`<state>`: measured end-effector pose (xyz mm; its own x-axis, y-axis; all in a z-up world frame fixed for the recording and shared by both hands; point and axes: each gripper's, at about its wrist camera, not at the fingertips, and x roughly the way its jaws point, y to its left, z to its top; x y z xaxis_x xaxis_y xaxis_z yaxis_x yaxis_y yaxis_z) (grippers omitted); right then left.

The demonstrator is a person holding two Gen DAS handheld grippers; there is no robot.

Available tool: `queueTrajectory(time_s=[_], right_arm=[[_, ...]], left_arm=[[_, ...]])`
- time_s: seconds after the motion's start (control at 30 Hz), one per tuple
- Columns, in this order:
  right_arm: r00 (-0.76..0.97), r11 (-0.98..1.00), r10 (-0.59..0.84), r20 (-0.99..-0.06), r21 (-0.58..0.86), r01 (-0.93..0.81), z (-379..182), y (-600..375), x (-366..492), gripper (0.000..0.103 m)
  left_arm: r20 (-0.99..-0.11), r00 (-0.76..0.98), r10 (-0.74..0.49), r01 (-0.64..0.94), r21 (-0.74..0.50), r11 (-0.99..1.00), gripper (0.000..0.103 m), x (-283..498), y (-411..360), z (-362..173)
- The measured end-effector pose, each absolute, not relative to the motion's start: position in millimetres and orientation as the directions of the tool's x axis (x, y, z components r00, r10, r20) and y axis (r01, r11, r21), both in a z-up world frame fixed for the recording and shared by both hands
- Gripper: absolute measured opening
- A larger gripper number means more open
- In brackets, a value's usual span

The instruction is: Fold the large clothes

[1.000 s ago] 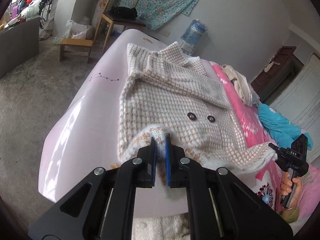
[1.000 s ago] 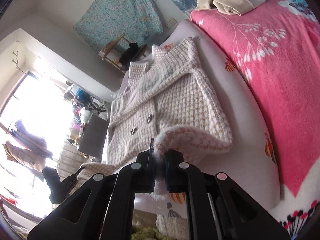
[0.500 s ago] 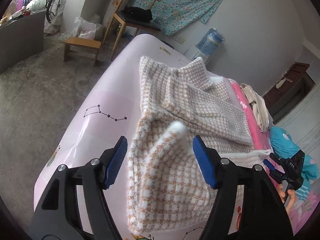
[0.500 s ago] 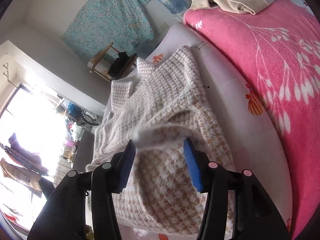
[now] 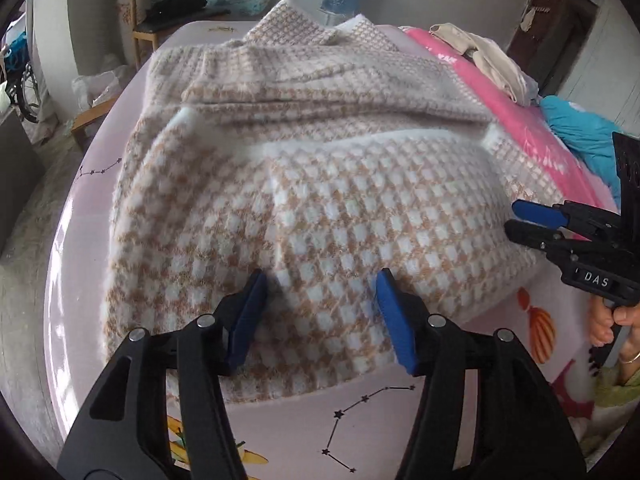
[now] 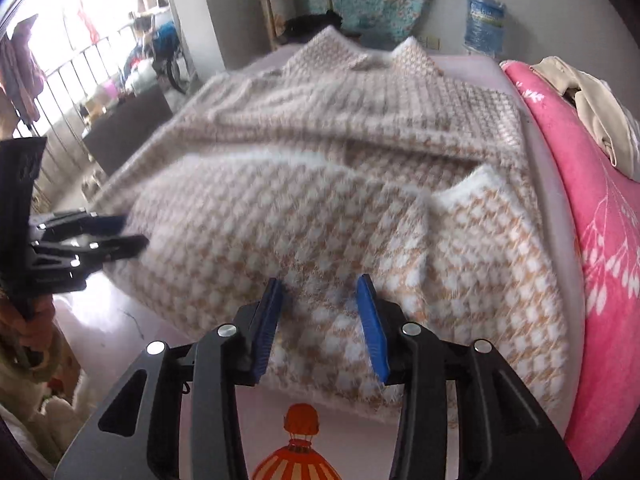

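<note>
A beige and white houndstooth coat (image 5: 320,168) lies on the pale pink bed sheet (image 5: 360,408), its lower part folded up over its body. The coat also fills the right wrist view (image 6: 320,200). My left gripper (image 5: 320,312) is open and empty, its blue pads low over the near folded edge. My right gripper (image 6: 320,312) is open and empty over the coat's near right part. It also shows at the right of the left wrist view (image 5: 520,220). The left gripper shows at the left edge of the right wrist view (image 6: 120,236).
A pink flowered blanket (image 6: 600,240) covers the bed's right side, with cream clothes (image 6: 592,112) and a blue garment (image 5: 580,132) on it. A wooden chair (image 5: 168,20) and a water jug (image 6: 484,24) stand past the bed's far end. A window railing (image 6: 60,100) is at left.
Both grippers let go of the coat's hem after carrying it up over the body. They opened and drew back toward the near folded edge.
</note>
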<state>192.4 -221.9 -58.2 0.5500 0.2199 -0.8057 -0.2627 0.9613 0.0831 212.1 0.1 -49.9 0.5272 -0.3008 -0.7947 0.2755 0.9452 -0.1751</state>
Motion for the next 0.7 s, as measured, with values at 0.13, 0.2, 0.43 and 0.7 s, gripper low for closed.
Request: queueTrajectory(time_s=[0.13,0.2,0.43,0.7], right_arm=[[0.560,0.967,0.199,-0.804,0.068,-0.246,-49.2,-228.2,181.8,0.039],[0.570,0.970,0.202,-0.797,0.080,-0.231,-40.7,-237.2,168.8,0.039],[0.581,0.955,0.236,-0.779,0.296,0.009,-40.3,-321.4,111.7,0.056],[0.616,0.823,0.286,-0.734,0.517,0.234,-79.4,-370.4,111.1,0.056]], left_arm=[[-0.795,0.540,-0.276,0.262,-0.152,0.953,0.055,200.4,7.5,-39.0],[-0.769,0.560,-0.309,0.263,-0.189,0.946,0.054,182.8,23.2,-27.2],[-0.753,0.484,-0.447,0.108,-0.455,0.884,0.059,135.9,82.8,-50.9],[-0.631,0.584,-0.511,-0.102,-0.681,0.725,0.057,153.0,124.8,-77.9]])
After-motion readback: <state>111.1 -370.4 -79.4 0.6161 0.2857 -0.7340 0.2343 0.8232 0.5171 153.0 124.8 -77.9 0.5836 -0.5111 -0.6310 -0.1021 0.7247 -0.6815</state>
